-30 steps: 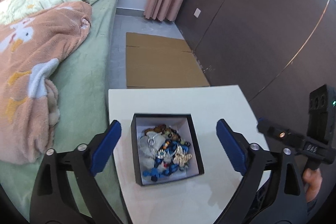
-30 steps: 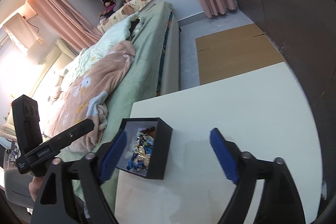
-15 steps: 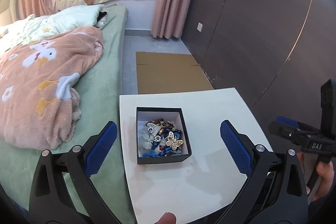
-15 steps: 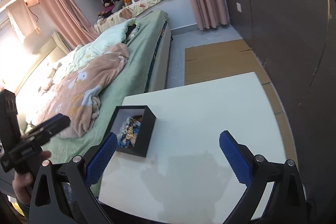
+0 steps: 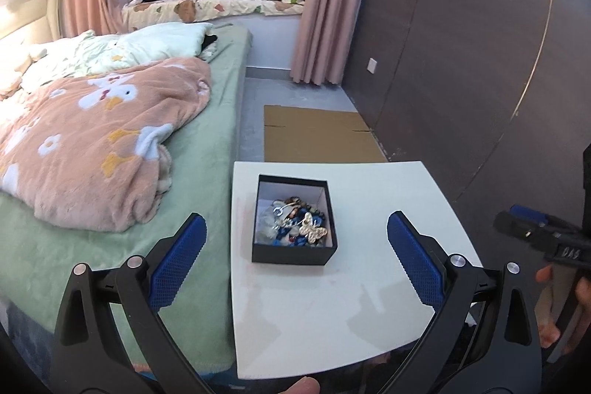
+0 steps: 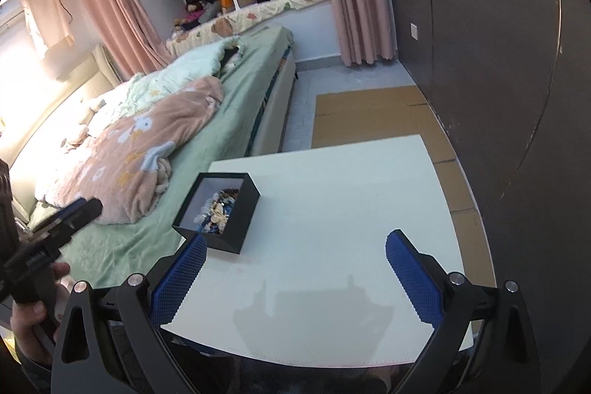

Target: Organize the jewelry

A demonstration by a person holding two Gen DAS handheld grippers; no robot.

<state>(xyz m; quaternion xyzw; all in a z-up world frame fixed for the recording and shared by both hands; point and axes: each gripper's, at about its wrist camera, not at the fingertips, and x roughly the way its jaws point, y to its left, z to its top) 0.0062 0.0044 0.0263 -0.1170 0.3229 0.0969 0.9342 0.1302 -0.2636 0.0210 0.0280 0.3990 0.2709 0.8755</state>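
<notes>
A small black box point(image 5: 291, 252) with a white lining stands on the white table point(image 5: 332, 312), near its left edge. Inside lies a heap of jewelry point(image 5: 295, 222): blue and brown beads, a silver ring, a gold butterfly piece point(image 5: 312, 231). My left gripper point(image 5: 295, 263) hovers above the near side of the box, jaws wide open, nothing between them. In the right wrist view the box point(image 6: 236, 226) sits left of centre with the jewelry point(image 6: 218, 209) visible. My right gripper point(image 6: 293, 274) hangs open over bare table, to the right of the box.
A bed with a green sheet point(image 5: 207, 150) and a pink blanket point(image 5: 92, 135) runs along the table's left side. Flat cardboard point(image 5: 314, 133) lies on the floor beyond the table. A dark panelled wall point(image 5: 461, 61) closes the right side. A hand point(image 6: 26, 316) grips the other tool's handle.
Both grippers have pulled back and risen, so the box looks smaller and farther off. More of the table and room shows. The right jaws have spread slightly wider.
</notes>
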